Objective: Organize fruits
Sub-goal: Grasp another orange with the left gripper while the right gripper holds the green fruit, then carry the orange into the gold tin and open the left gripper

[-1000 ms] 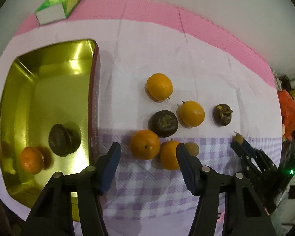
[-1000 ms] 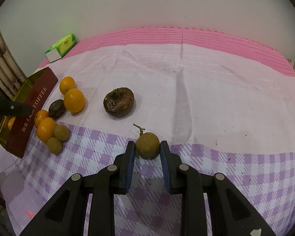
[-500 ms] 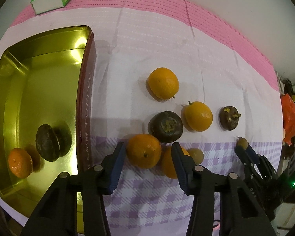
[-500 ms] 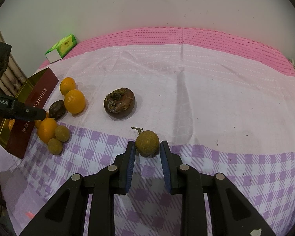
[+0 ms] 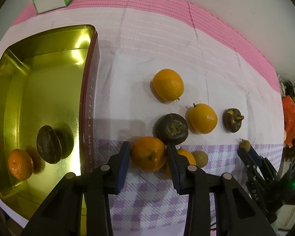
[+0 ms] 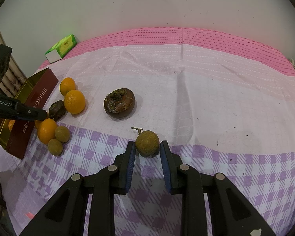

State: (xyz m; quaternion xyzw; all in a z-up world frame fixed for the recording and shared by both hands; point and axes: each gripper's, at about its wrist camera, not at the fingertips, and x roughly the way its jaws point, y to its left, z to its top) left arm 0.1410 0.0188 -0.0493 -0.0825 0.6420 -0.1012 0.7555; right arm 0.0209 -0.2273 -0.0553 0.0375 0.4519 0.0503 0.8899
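In the left wrist view my left gripper (image 5: 148, 151) stands around an orange (image 5: 148, 154) on the cloth, its fingers at the fruit's sides. A gold tin (image 5: 2, 90) at the left holds an orange (image 5: 19, 164) and a dark mangosteen (image 5: 48, 147). Two more oranges (image 5: 168, 84) (image 5: 203, 118) and two mangosteens (image 5: 171, 128) (image 5: 232, 120) lie beyond. In the right wrist view my right gripper (image 6: 147, 149) is slightly open around a small brown longan (image 6: 147, 143) resting on the cloth, with small gaps at both sides.
A green tissue box (image 6: 62, 48) sits at the back left by the wall. A large mangosteen (image 6: 119, 105) lies ahead of the right gripper. Two more longans (image 6: 62, 133) (image 6: 55, 146) lie beside the orange cluster. The tin's red wall (image 6: 39, 100) reads TOFFEE.
My left gripper has moved forward and narrowed around the near orange. My right gripper has opened slightly, and the longan now sits on the cloth between its fingers.
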